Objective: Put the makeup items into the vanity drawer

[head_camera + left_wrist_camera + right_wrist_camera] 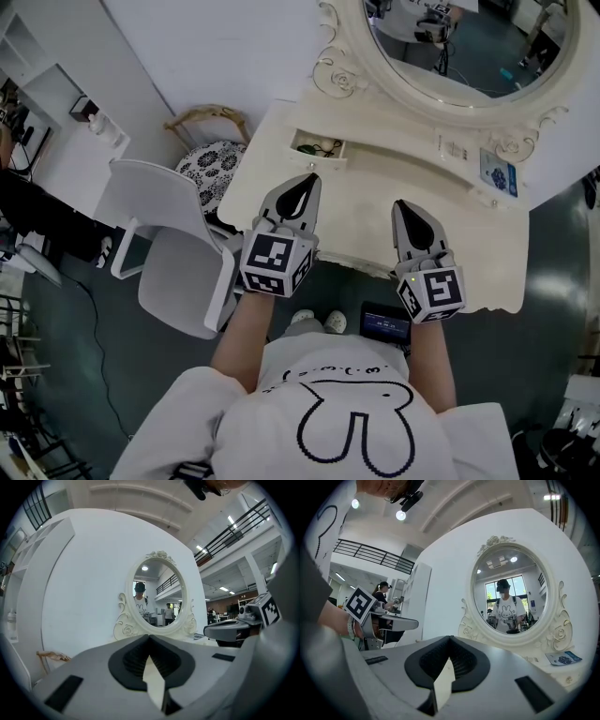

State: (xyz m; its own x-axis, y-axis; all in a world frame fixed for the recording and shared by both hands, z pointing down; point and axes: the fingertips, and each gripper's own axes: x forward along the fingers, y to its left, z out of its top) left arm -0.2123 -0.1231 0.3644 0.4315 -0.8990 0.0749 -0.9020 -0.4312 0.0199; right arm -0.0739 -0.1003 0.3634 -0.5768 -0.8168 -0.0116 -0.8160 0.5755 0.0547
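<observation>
Small makeup items [322,147] lie in the open drawer [328,159] at the 11 o'clock corner of the vanity top [394,192]. We hold both jaw pairs clenched and empty: left gripper [308,180] at the drawer's 6 o'clock, right gripper [401,206] at 4 o'clock. An off-centre push could skew and jam the drawer.

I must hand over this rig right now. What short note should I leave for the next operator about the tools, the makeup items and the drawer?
Left tool: shut, holding nothing, over the vanity top.
Right tool: shut, empty, beside it over the same top.
Drawer: open at the back left of the top, with small dark items inside, too small to identify.
Done: no makeup items show on the top; only a blue card lies near the mirror.
To do: probably check that nothing was missed, then push the drawer closed.
</observation>
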